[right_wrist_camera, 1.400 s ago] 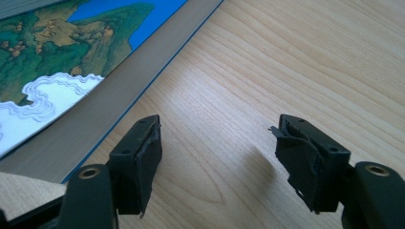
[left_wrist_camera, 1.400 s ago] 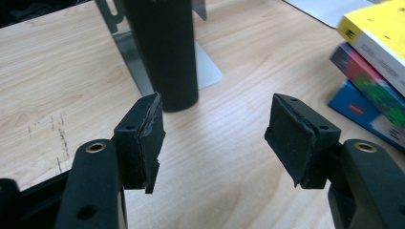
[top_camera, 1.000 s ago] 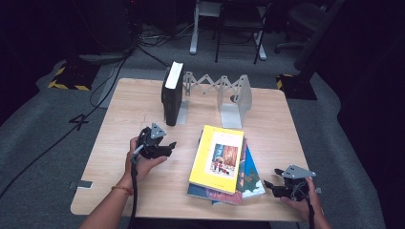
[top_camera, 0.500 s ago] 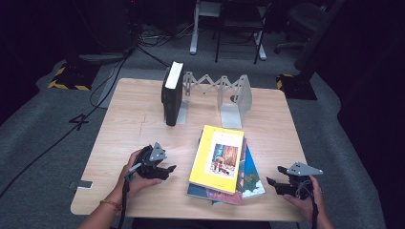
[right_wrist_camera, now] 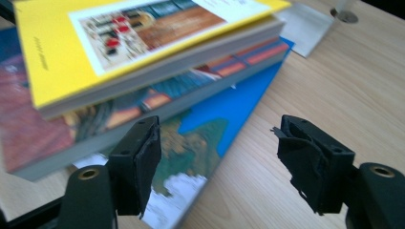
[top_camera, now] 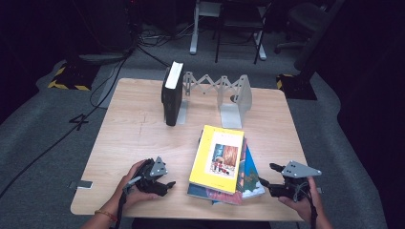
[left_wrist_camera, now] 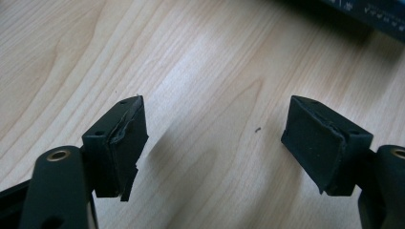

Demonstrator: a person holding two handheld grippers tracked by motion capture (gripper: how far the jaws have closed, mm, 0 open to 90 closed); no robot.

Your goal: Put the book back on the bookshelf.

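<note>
A stack of books lies flat at the table's front, with a yellow book (top_camera: 217,155) (right_wrist_camera: 143,43) on top and a blue-covered book (right_wrist_camera: 224,114) at the bottom. My left gripper (top_camera: 167,184) (left_wrist_camera: 215,138) rests low over bare wood just left of the stack. Its jaws are open and have just been opening, with nothing between them. My right gripper (top_camera: 268,176) (right_wrist_camera: 217,157) is open at the stack's right corner. Its jaws straddle the blue book's corner without touching it.
A thick black book (top_camera: 172,93) stands upright at the left end of a grey accordion book rack (top_camera: 224,90) at the back of the wooden table (top_camera: 133,129). The rack's metal end plate (right_wrist_camera: 305,24) lies beyond the stack.
My left hand came back toward the front edge and sank to the table beside the stack, its jaws wider. My right gripper lifted a little at the stack's right corner.
</note>
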